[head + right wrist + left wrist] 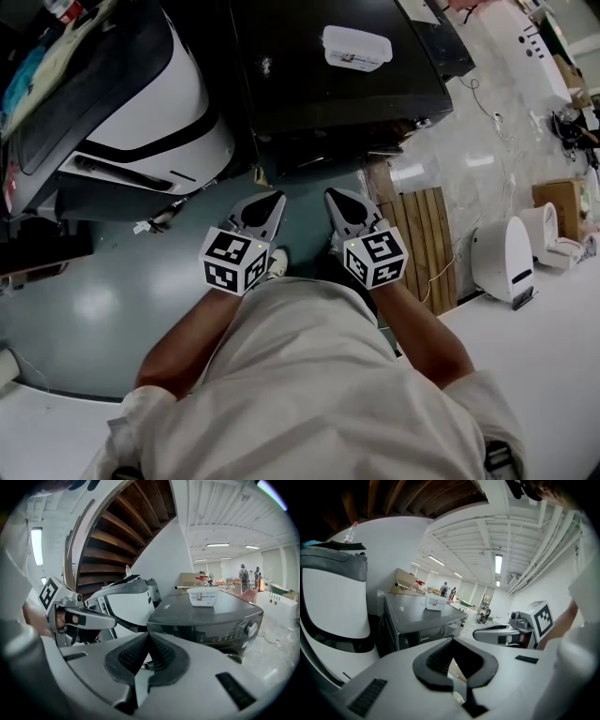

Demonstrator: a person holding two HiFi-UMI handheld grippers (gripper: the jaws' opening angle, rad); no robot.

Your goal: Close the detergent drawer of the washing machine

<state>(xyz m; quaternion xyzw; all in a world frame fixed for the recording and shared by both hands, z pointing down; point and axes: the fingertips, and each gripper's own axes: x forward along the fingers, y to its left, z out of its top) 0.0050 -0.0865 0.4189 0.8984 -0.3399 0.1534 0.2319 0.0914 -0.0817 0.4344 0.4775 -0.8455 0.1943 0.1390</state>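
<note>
The dark washing machine (pixel 337 75) stands ahead of me, its top seen from above. Its front panel (pixel 211 630) with a round dial (pixel 253 629) looks flush, and I see no drawer sticking out of it. The same front (pixel 424 637) looks flat in the left gripper view too. My left gripper (pixel 277 198) and right gripper (pixel 330 194) hang side by side close to my body, well short of the machine. Both are shut with nothing between the jaws, the left tips (pixel 452 641) and right tips (pixel 149 637) meeting.
A white plastic container (pixel 356 47) sits on the machine's top. A large white-and-black curved appliance (pixel 141 103) stands to its left. To the right lie a slatted wooden board (pixel 422 244), a small white device (pixel 506 258) and a cardboard box (pixel 562 202).
</note>
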